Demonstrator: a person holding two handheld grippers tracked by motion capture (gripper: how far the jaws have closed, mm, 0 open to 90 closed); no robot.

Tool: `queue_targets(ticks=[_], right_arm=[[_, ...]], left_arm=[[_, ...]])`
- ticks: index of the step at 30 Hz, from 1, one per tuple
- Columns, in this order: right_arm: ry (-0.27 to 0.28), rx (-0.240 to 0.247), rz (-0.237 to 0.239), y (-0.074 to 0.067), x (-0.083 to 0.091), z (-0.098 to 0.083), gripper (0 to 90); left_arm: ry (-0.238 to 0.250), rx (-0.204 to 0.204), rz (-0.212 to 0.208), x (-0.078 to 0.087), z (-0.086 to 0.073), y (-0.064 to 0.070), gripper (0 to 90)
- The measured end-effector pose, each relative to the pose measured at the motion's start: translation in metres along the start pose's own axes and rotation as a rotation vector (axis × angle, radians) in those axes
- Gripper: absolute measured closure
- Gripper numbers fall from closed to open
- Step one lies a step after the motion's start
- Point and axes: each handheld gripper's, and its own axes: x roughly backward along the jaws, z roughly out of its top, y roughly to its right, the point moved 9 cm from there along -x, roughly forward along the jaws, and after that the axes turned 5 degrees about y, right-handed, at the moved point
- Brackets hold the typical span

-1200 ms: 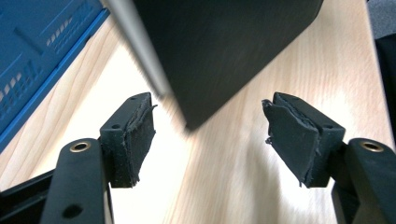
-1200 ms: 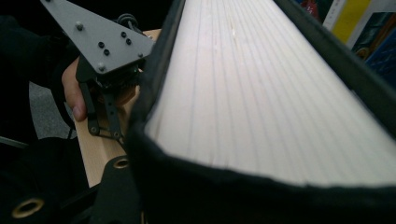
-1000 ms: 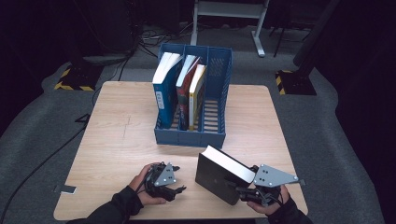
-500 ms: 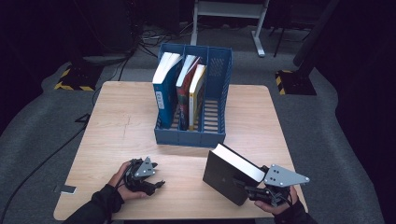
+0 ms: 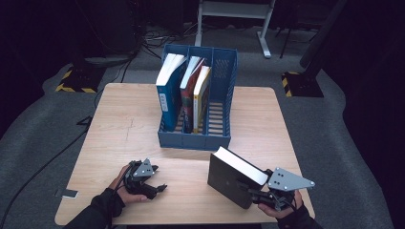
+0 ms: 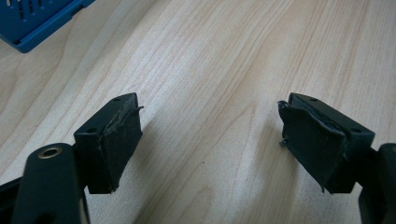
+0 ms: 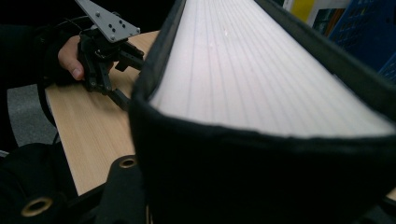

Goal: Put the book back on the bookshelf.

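Observation:
A thick black book (image 5: 234, 176) with white page edges (image 7: 261, 93) stands tilted on one edge at the table's front right. My right gripper (image 5: 255, 194) is shut on its lower corner, and the jaws have just been closing further on it. My left gripper (image 5: 160, 187) rests low over bare wood at the front left, well apart from the book. Its jaws (image 6: 210, 135) are open and have just been opening wider, with nothing between them. The right gripper view also shows this left gripper (image 7: 116, 93), held in a hand.
A blue file rack (image 5: 196, 139) stands mid-table with a blue book (image 5: 167, 98), a red book (image 5: 190, 90) and a yellow book (image 5: 201, 95) upright in its left part; its right slot is free. The wooden table (image 5: 124, 124) has dark floor, cables and striped pads around it.
My left gripper has moved left, away from the black book, and its jaws stand wider. The book has shifted slightly right in the right gripper.

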Motion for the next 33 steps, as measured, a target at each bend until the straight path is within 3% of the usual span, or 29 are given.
queue_targets(ticks=[21,33], right_arm=[[0.006,0.052,-0.058,-0.001,-0.003,0.02,53.9],[0.042,0.087,-0.112,0.006,0.002,0.053,53.8]], left_arm=[[-0.001,0.004,-0.002,-0.001,0.001,0.0,18.6],[-0.001,0.004,-0.002,-0.001,0.001,0.0,18.6]])
